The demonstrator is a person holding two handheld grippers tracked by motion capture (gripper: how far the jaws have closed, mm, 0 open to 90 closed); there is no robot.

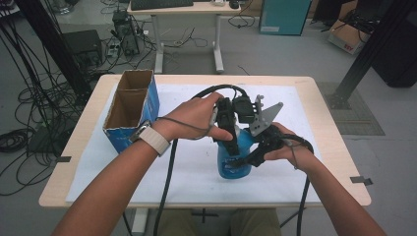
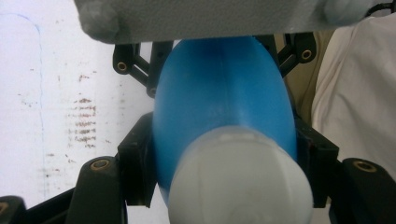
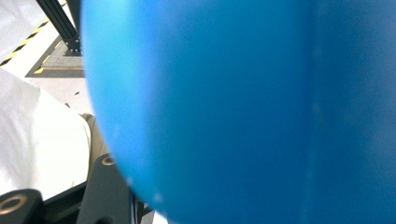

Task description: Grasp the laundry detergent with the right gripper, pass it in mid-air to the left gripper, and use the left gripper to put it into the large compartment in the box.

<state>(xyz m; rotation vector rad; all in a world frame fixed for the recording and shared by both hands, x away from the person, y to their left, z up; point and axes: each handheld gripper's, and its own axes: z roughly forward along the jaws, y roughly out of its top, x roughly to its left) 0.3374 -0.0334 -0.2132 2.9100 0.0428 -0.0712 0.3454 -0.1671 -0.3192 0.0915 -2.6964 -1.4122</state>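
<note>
Lab floor with cables is surrounding a wooden table (image 1: 324, 147) under a white sheet (image 1: 192, 172); a cardboard box (image 1: 132, 109) is standing at its left. Blue bottle (image 1: 235, 156) with a white cap (image 2: 240, 179) is standing upright mid-sheet. Left gripper (image 1: 229, 132) is reaching down from above, jaws pinching the neck below the cap. Right gripper (image 1: 255, 152) is coming in level, jaws clamping the body. Judgement: smooth, light plastic, likely slippery and squeezable; the neck is giving the surest hold.

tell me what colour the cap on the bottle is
White, on a blue bottle; the cap shows best in the left gripper view.
</note>
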